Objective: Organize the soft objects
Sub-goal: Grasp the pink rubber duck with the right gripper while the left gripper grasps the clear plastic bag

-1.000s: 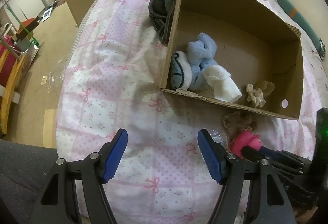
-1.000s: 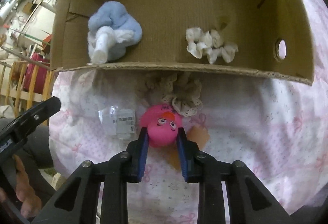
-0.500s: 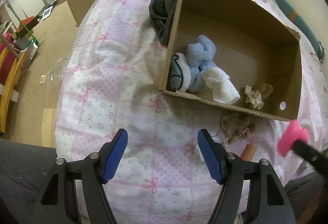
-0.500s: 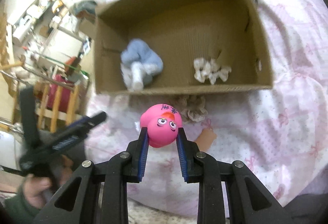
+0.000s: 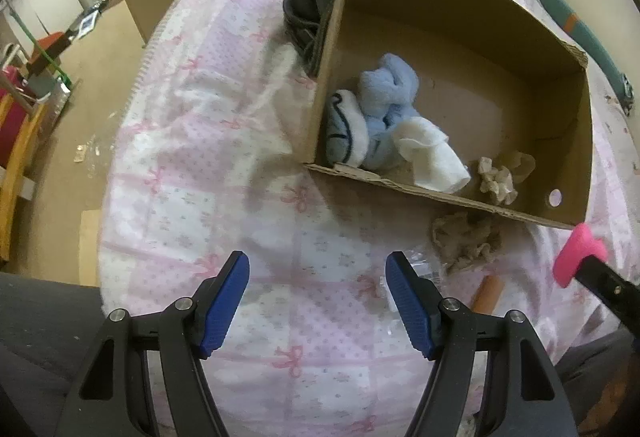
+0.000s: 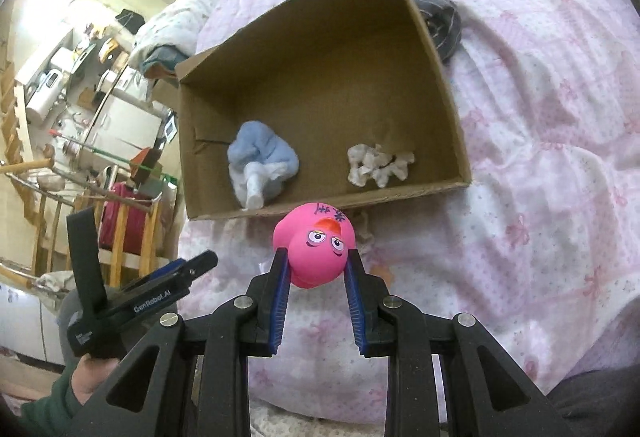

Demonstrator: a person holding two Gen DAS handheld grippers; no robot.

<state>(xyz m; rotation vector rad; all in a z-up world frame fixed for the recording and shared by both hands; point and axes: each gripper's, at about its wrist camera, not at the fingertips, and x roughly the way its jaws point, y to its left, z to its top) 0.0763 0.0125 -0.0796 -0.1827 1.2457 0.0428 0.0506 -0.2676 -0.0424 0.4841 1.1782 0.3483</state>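
Observation:
My right gripper (image 6: pixel 316 269) is shut on a pink toy duck (image 6: pixel 316 249), held in the air in front of the near wall of a cardboard box (image 6: pixel 436 49). The same pink duck (image 5: pixel 580 253) shows at the right edge of the left wrist view. Inside the box (image 5: pixel 448 197) lie a blue plush (image 5: pixel 386 93), a white sock (image 5: pixel 432 153) and a cream scrunchie (image 5: pixel 498 179). A beige lace scrunchie (image 5: pixel 464 237) lies on the bed just outside the box. My left gripper (image 5: pixel 318 301) hangs open over the pink quilt, nothing between its fingers.
A dark grey garment (image 5: pixel 308 9) lies against the box's left wall. A clear plastic wrapper (image 5: pixel 420 265) and an orange object (image 5: pixel 488 293) rest on the quilt (image 5: pixel 208 141) near the lace scrunchie. The bed's edge drops to the floor at left. A hand (image 6: pixel 92 373) holds the left gripper.
My right gripper lifted the pink duck off the quilt and rose, tilting so the box now sits farther off. The left gripper stayed still and open.

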